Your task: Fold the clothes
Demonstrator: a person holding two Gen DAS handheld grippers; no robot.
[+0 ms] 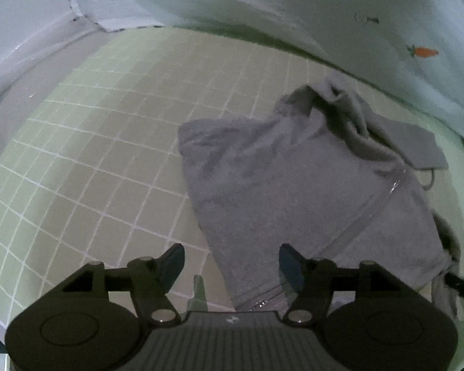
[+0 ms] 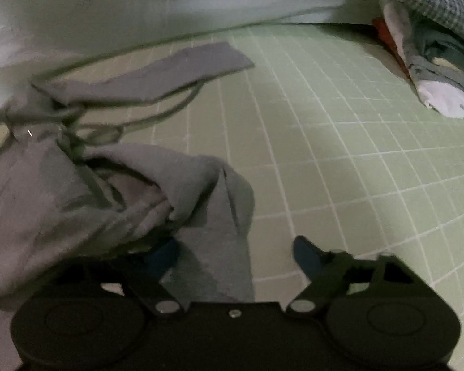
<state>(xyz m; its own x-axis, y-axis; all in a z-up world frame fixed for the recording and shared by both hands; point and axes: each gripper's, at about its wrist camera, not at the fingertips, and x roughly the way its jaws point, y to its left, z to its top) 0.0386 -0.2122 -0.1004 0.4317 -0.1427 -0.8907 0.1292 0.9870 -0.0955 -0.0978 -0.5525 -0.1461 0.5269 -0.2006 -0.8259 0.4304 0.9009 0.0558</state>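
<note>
A grey zip-up hooded garment (image 1: 309, 179) lies crumpled on the green gridded mat (image 1: 92, 154), its zipper running diagonally toward the near edge. My left gripper (image 1: 231, 262) is open just above the garment's lower left edge, holding nothing. In the right wrist view the same grey garment (image 2: 77, 191) is bunched at the left, with a sleeve (image 2: 170, 74) stretched toward the back and drawstrings looped beside it. My right gripper (image 2: 235, 256) is open. A flap of grey cloth lies between its fingers, and its left finger (image 2: 164, 256) is partly covered by the fabric.
A pale sheet with a small carrot print (image 1: 422, 51) rises behind the mat. A stack of folded clothes (image 2: 433, 55) sits at the back right of the mat (image 2: 355, 154). Bare grid stretches to the left of the garment and to its right.
</note>
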